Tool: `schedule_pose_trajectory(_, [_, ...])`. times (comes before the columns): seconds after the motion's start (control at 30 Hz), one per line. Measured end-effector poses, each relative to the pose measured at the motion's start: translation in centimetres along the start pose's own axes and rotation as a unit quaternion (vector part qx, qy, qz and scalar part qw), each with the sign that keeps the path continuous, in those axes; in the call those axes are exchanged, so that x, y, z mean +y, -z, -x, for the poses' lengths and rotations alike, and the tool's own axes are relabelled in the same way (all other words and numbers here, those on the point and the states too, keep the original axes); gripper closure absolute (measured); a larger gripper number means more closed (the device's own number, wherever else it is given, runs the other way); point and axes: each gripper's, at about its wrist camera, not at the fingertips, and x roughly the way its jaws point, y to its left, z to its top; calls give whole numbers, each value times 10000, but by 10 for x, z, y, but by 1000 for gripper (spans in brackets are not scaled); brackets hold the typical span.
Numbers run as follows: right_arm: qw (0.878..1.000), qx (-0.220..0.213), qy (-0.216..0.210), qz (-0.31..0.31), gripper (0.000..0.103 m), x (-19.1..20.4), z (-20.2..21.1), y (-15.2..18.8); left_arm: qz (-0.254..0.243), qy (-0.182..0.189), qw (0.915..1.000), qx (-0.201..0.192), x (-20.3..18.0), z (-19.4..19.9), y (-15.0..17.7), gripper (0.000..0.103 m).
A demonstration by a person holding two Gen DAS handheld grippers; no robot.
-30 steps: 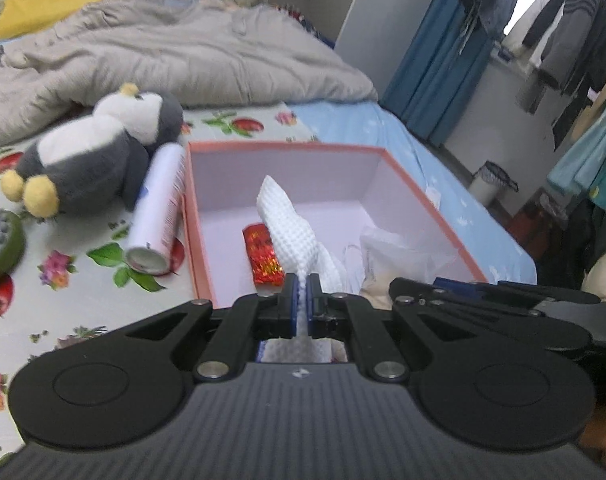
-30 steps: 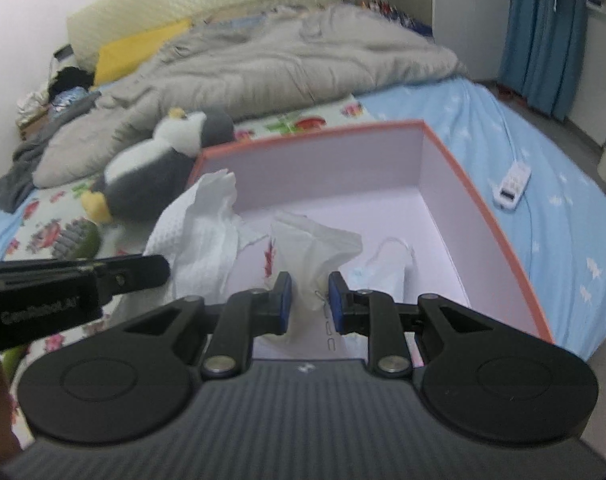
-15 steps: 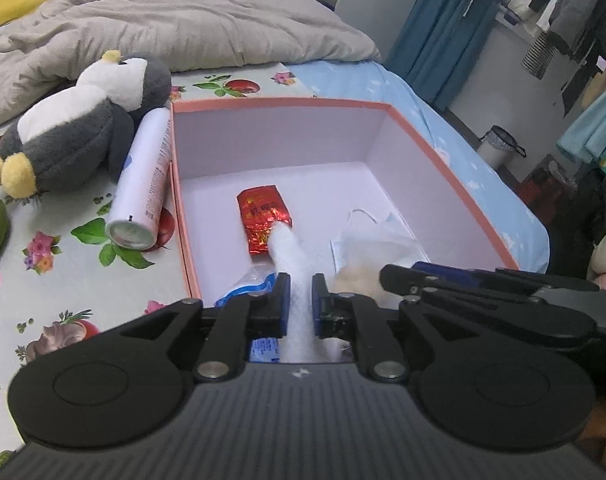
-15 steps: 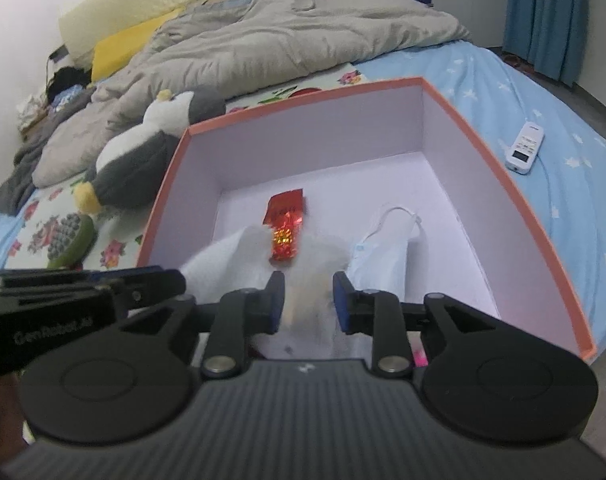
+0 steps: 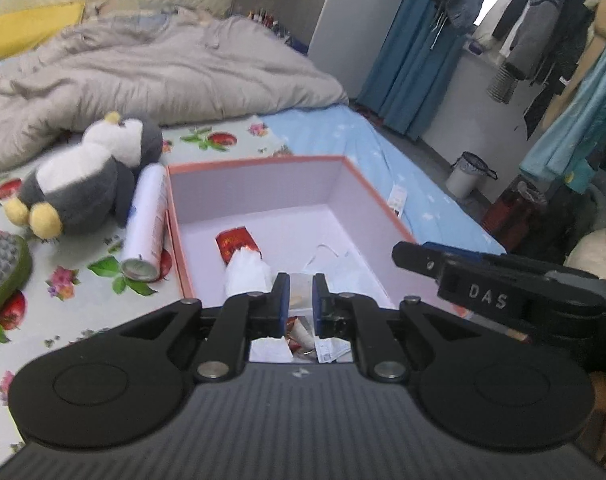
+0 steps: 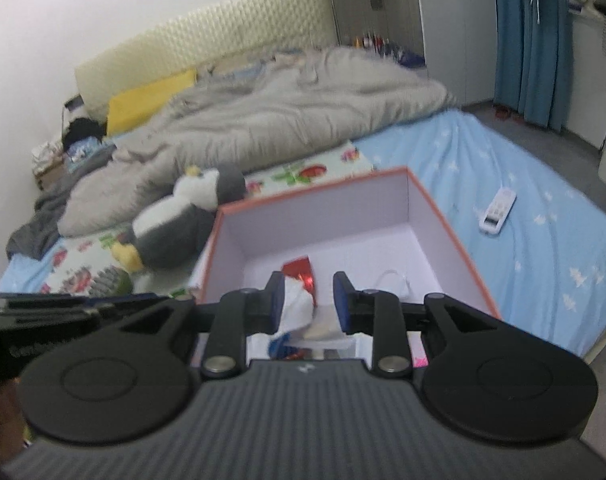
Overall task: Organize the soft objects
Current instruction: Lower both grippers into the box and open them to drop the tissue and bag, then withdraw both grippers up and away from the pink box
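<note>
Both grippers hovered over the near edge of the pink box on the bed. Left gripper: jaws a narrow gap apart, nothing clamped between them. Right gripper: jaws partly apart, pads touching nothing. White towel lay bunched inside the box at its near left, overlapping the red packet. Face mask sat to its right. Penguin plush and spray can lay left of the box, outside it.

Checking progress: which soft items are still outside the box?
Only the penguin plush, lying beside the spray can; the white cloth and face mask are inside the box.
</note>
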Motion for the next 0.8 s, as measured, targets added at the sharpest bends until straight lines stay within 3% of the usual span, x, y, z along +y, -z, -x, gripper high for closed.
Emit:
schedule_pose_trajectory(0.37, [9973, -709, -67, 198, 73, 36, 101, -7, -133, 57, 9988, -475, -22, 109, 21, 90])
schedule_pose_trajectory(0.8, [9937, -1079, 48, 297, 73, 70, 181, 26, -239, 51, 9975, -660, -32, 194, 70, 90])
